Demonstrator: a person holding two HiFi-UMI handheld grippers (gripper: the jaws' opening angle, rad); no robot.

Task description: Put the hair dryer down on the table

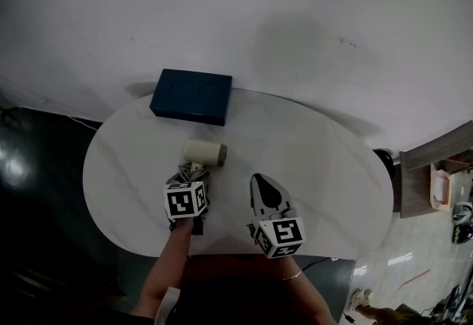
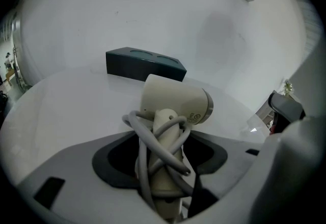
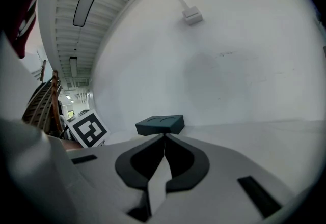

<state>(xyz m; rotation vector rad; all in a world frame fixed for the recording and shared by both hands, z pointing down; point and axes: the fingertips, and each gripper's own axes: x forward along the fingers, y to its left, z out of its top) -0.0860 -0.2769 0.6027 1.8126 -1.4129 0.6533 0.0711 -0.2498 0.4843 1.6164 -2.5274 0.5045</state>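
The cream hair dryer (image 1: 204, 152) lies on the white oval table (image 1: 325, 168), its barrel pointing right and its handle toward me. In the left gripper view the hair dryer (image 2: 175, 103) has its grey cord (image 2: 147, 151) wound round the handle. My left gripper (image 2: 165, 141) straddles that handle, and dark gaps show between the jaws and the handle, so it is open. In the head view the left gripper (image 1: 191, 173) sits just below the dryer. My right gripper (image 1: 261, 185) hovers to the right, shut and empty; its jaws meet in the right gripper view (image 3: 164, 139).
A dark blue box (image 1: 191, 96) lies at the table's far edge against the white wall, behind the dryer; the box (image 2: 145, 66) also shows in the left gripper view. Dark floor lies left of the table, and furniture (image 1: 440, 168) stands at the right.
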